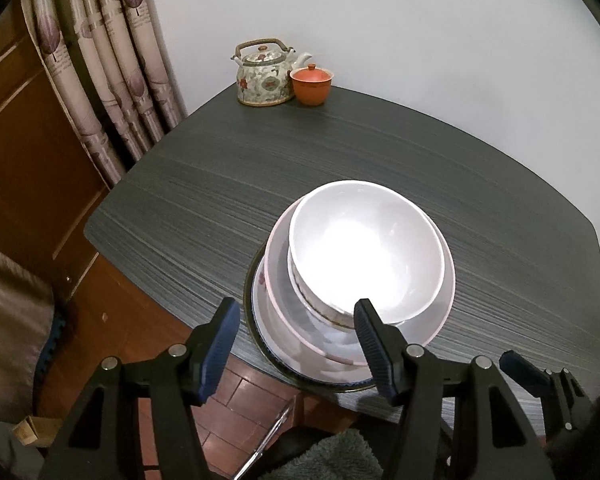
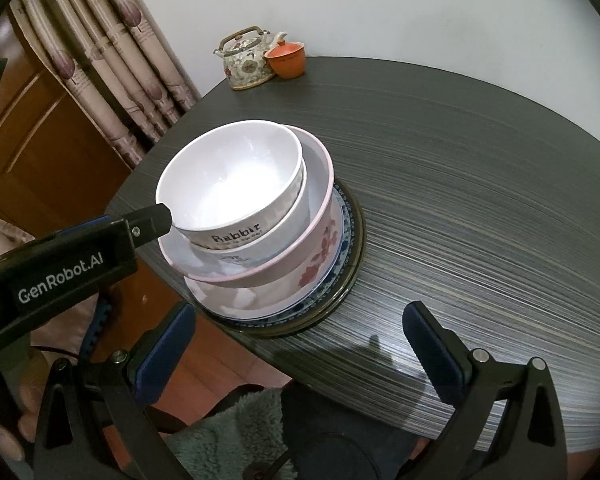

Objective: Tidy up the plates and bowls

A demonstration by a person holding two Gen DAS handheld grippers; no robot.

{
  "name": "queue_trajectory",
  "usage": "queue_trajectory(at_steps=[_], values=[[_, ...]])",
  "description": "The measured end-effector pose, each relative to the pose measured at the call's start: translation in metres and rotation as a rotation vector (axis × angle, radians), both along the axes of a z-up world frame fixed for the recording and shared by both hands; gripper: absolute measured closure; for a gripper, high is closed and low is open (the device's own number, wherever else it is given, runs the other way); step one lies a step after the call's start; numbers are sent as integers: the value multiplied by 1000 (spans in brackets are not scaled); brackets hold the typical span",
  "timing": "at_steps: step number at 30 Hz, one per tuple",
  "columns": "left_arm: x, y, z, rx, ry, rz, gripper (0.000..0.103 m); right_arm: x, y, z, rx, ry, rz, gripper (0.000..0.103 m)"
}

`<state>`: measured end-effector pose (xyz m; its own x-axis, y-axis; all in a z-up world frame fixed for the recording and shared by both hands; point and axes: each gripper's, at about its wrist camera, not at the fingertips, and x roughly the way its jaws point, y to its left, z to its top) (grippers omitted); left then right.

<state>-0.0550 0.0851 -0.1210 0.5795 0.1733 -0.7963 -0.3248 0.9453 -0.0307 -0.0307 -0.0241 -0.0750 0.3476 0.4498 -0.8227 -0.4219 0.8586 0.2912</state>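
both tongs (image 1: 296,344) (jaws apart) beside stacked bowls (image 1: 366,248)

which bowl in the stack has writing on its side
The top white bowl, printed "Rabbit"; the pink-rimmed bowl lower down carries red flowers instead.

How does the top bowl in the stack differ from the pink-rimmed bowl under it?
The top bowl is narrower and plain white with "Rabbit" lettering; the pink-rimmed bowl is wider and bears red flowers. The top bowl sits off-centre, toward the curtain side of the pink-rimmed bowl. Both stand upright and look empty.
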Motion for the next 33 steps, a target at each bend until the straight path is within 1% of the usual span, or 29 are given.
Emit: queue_trajectory(at_steps=[8,19,25,33], values=[[3,0,-3,-8,14,-14,42,1,2,-2,3,14,3,1],[8,5,-5,-10,18,-10,42,0,3,-6,7,26,4,1],[5,8,-3,-26,1,-14,42,-1,3,-6,4,26,5,1],[-1,6,-2,-25,-6,-21,42,-2,5,-6,3,26,8,0]])
